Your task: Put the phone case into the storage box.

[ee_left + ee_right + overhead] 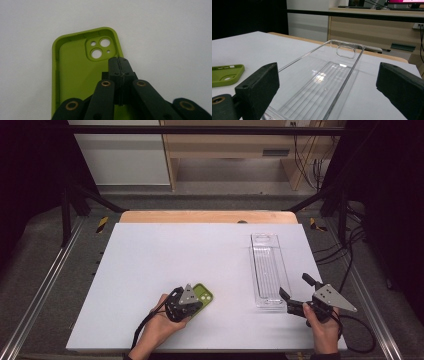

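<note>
A lime-green phone case (205,293) lies inside-up on the white table (150,255), camera cutouts at its far end. My left gripper (192,303) is over the case's near part. In the left gripper view its jaws are pressed together, and their tip (119,62) is over the case (75,67) by its right wall. I see nothing between them. A long clear plastic tray (267,267) lies empty at the right. My right gripper (295,286) stands wide open at the tray's near end, with the tray (329,75) between its fingertips (259,85).
The green case (227,73) lies to the left of the tray in the right gripper view. A wooden board edge (207,216) borders the table's far side. Black frame bars and cables (345,250) stand at the right, and metal rails run along both sides.
</note>
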Tool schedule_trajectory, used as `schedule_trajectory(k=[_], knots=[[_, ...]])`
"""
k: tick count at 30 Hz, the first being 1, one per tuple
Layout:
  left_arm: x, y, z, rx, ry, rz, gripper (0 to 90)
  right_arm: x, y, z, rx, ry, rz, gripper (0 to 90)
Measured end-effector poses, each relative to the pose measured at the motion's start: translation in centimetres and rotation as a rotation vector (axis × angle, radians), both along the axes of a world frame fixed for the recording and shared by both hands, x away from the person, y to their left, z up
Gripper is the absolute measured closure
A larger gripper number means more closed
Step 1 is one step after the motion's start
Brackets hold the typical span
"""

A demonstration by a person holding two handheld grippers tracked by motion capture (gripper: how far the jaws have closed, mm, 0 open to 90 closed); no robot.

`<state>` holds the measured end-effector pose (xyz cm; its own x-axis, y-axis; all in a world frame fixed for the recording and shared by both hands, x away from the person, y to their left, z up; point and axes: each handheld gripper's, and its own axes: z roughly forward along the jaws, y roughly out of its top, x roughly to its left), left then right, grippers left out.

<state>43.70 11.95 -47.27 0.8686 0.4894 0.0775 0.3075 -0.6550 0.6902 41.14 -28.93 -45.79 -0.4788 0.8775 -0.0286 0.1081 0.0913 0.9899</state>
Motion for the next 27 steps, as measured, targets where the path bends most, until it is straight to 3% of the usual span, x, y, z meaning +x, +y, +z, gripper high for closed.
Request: schedule_trajectory(k=[8,12,17,22,27], knots=[[-0.4,0.0,-0.1,-0.017,0.006,-0.009,90.0,0.1,0.2,0.0,-0.002,0.0,0.007,5.0],[-0.5,0.3,0.5,-0.046,-0.012,0.009,90.0,-0.1,0.2,0.1,0.005,-0.007,0.003,5.0],[-0.7,1.7,2.0,-0.125,-0.053,0.062,90.0,0.1,0.9,0.0,0.011,-0.004,0.024,5.0],[-1.2,4.4,3.3,-0.195,-0.093,0.14,90.0,-0.1,0.9,0.0,0.014,-0.006,0.025,5.0],[-1.6,6.8,4.1,-0.246,-0.147,0.24,90.0,-0.6,0.8,0.5,0.028,-0.043,0.019,5.3]])
